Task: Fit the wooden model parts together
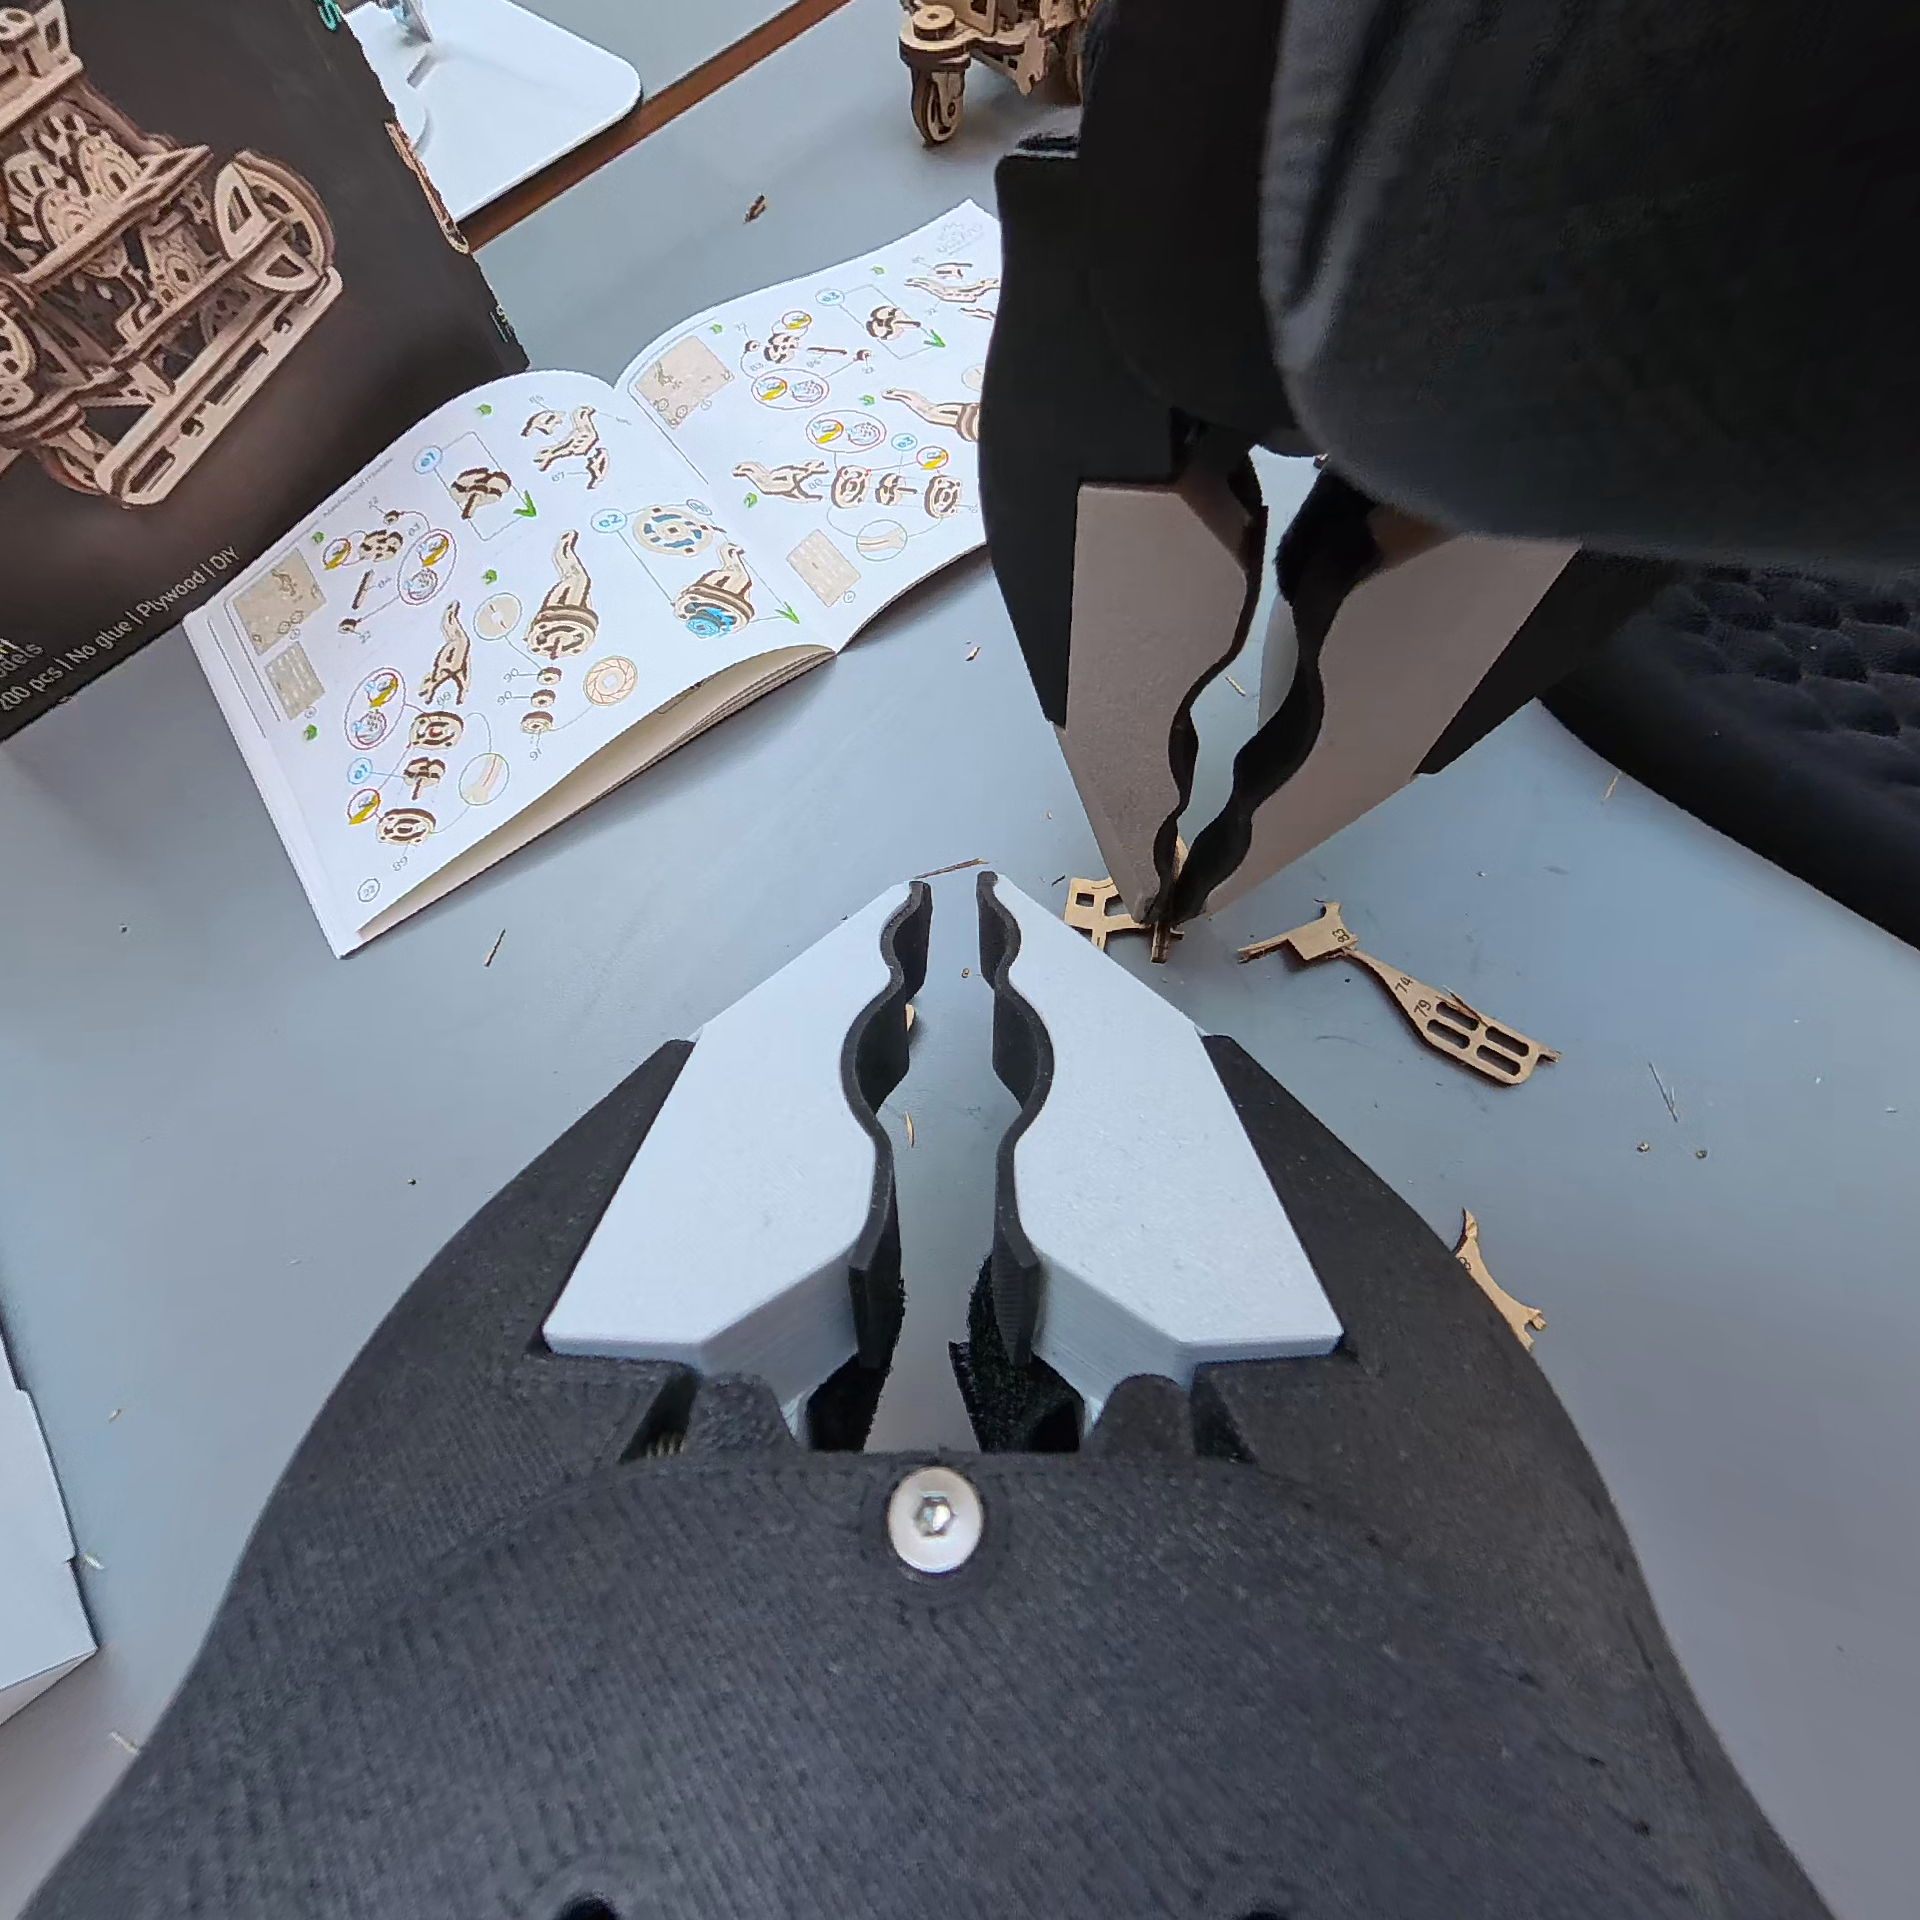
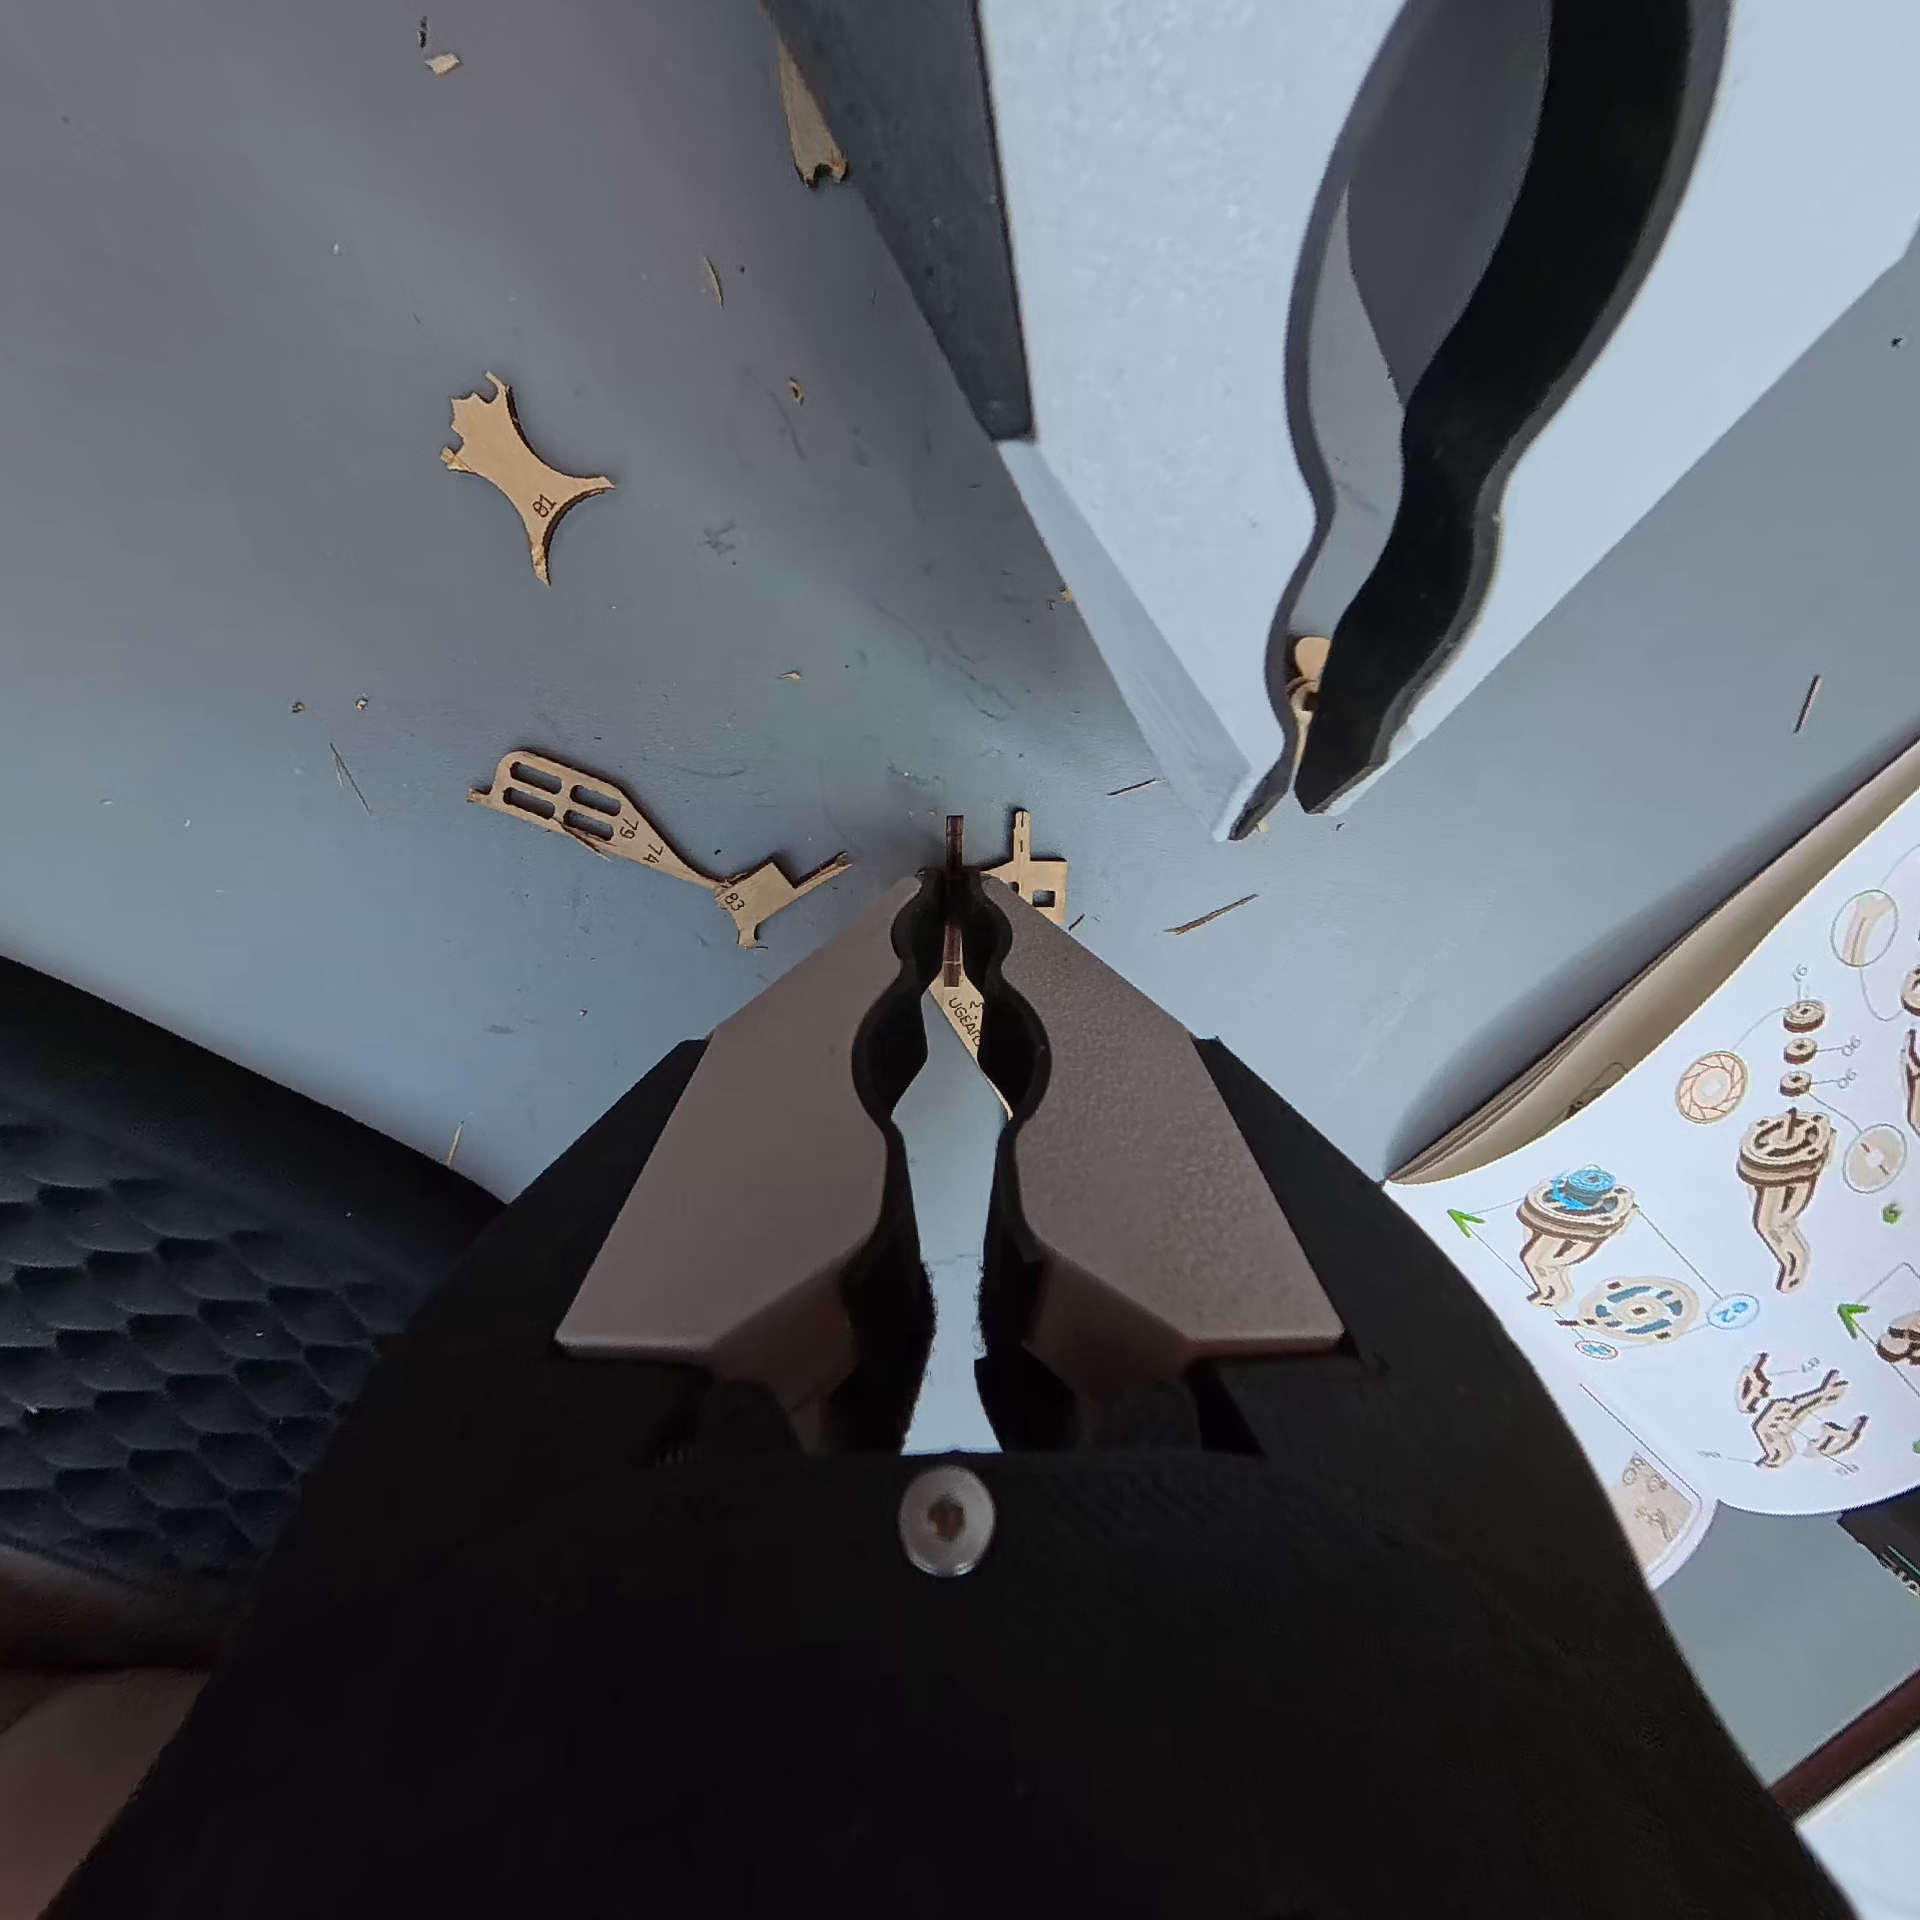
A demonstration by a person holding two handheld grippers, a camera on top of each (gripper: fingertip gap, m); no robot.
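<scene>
Early stage: one part gripped, nothing joined yet.
Right tool (image 2: 951, 883) clenches a thin wooden part (image 2: 953, 842) at the counter (image 2: 260, 312); left tool (image 1: 951, 894) hangs slightly parted, seemingly empty; offcuts (image 2: 665, 831) lie loose, booklet (image 1: 540, 623) open.

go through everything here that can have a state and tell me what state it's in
right gripper: shut on thin wooden part, edge-on at the tabletop
left gripper: open, narrow gap, nothing at its tips
instruction booklet: open, flat
slotted offcut: flat, untouched
assembled wooden model: upright, far back
</scene>
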